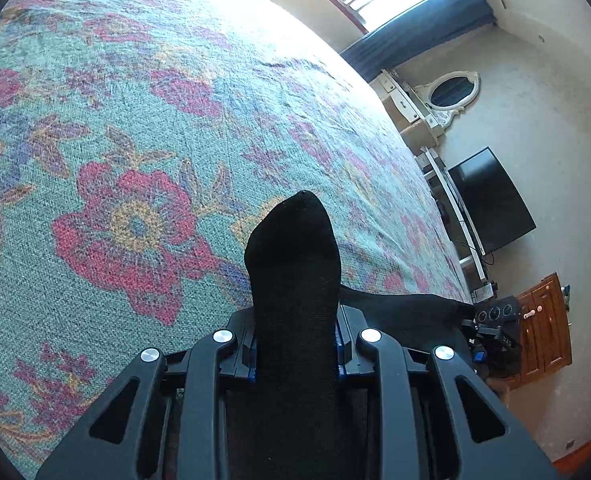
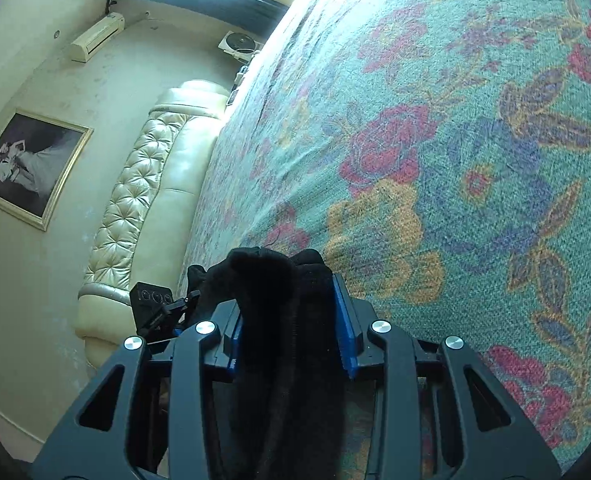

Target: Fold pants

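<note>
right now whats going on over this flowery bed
A person is working with a claw in each hand over the floral bedspread. The left claw is clamped on a strip of black fabric that sticks out past its tips. The right claw grips a bunched wad of the same black fabric. Both ends are held; no fold is laid down yet.

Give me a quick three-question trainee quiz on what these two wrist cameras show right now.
1. True or false: the left tool grips black cloth.
2. What does the right tool hold?
A. a towel
B. black cloth
C. nothing
3. Fill in: the cloth hangs over a floral ____.

Key:
1. True; the pads press it.
2. B, bunched black cloth.
3. Bedspread.
</note>
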{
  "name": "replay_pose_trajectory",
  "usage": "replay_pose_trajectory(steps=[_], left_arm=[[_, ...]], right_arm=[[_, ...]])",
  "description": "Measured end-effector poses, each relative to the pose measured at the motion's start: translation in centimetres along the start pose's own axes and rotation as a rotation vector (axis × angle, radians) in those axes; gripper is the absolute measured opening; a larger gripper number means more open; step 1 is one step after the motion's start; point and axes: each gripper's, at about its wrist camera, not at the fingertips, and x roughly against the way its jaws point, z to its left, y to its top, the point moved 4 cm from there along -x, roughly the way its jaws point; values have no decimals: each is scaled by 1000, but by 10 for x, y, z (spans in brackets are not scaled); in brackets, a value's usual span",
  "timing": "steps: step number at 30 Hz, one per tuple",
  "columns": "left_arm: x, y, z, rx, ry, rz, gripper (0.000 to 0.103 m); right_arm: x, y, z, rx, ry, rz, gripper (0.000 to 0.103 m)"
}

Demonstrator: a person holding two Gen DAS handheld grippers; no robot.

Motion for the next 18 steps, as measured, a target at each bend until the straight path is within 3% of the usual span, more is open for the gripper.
replay_pose_trajectory(steps=[1, 3, 6, 8, 10, 14, 15, 18], left_arm=[[1, 0, 2, 15, -20, 0, 32], [9, -2, 1, 22, -33, 4, 39], [33, -13, -2, -2, -6, -22, 41], [54, -28, -2, -16, 6, -58, 45], [73, -48, 1, 3, 18, -82, 60], [92, -88, 2, 56, 27, -71, 67], [94, -97, 1, 58, 34, -64, 73], [102, -116, 0, 65, 55, -65, 73]], right_arm=[[6, -4, 0, -24, 18, 0, 46], [24, -14, 0, -64, 42, 1, 68], [51, -39, 5, -104, 43, -14, 86], [60, -59, 6, -128, 39, 5, 86], [60, -79, 7, -145, 25, 56, 86], [52, -105, 17, -94, -26, 113, 87], [50, -107, 19, -85, -35, 117, 87], [51, -110, 20, -99, -48, 86, 86]])
